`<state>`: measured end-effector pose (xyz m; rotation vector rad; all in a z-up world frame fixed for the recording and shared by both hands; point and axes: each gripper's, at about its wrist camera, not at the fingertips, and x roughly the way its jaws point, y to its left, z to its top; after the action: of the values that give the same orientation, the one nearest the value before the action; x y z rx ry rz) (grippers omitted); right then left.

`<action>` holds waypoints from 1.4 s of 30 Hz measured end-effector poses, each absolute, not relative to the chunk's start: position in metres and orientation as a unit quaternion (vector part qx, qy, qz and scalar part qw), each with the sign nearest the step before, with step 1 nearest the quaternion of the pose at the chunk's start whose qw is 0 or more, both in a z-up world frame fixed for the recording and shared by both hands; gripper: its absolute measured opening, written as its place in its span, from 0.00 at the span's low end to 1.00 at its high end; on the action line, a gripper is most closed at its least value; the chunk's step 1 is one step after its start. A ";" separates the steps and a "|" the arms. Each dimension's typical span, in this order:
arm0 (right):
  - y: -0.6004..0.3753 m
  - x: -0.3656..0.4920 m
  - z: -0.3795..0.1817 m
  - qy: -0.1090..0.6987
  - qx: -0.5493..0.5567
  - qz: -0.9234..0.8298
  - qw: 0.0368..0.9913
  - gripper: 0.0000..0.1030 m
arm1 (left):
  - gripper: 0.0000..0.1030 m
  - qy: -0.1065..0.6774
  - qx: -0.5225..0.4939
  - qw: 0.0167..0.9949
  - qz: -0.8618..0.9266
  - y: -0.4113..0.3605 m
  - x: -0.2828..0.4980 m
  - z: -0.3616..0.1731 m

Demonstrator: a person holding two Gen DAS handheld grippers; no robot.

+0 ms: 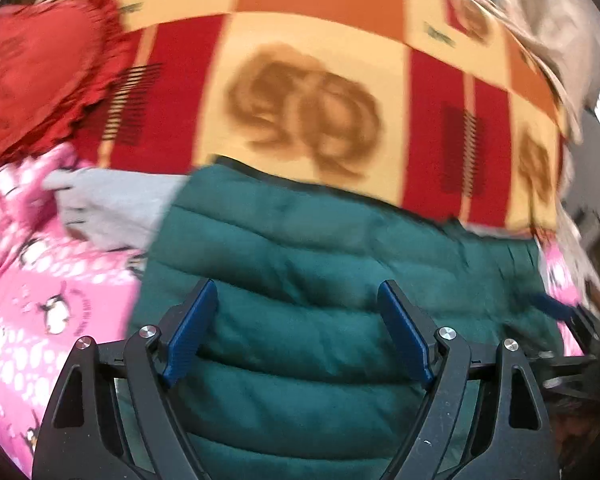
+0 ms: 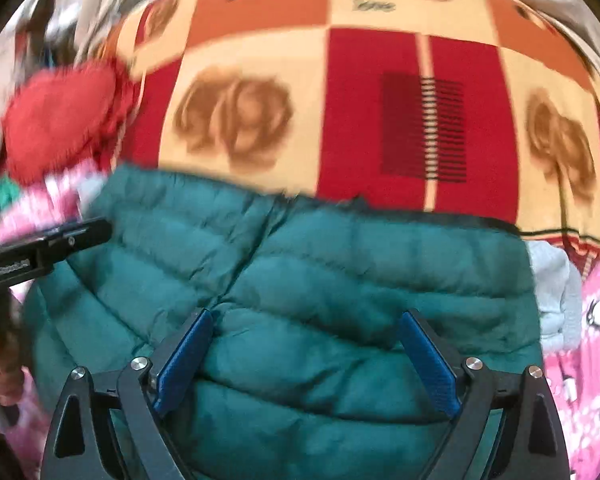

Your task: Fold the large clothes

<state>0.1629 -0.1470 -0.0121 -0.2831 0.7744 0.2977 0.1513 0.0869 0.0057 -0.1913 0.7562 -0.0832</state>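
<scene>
No legible text on the blurred blanket or pink fabric

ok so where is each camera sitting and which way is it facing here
Left wrist: on the left gripper, angled down over the dark green quilted puffer jacket; own open blue-padded fingers show, right gripper at the right edge.
Right wrist: on the right gripper, also angled down at the jacket; open fingers show, left gripper and a hand at the left edge.
Shared: jacket, red-orange-cream patterned blanket, pink penguin-print fabric.
</scene>
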 end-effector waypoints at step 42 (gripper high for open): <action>-0.279 0.179 -0.014 0.409 -0.092 0.026 0.907 0.99 | 1.00 0.474 -0.214 0.852 -0.065 0.196 0.180 -0.052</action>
<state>0.1787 -0.2788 -0.0138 -0.1905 0.8449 0.0540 0.1796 0.1965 -0.0519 -0.4500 0.9980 -0.1375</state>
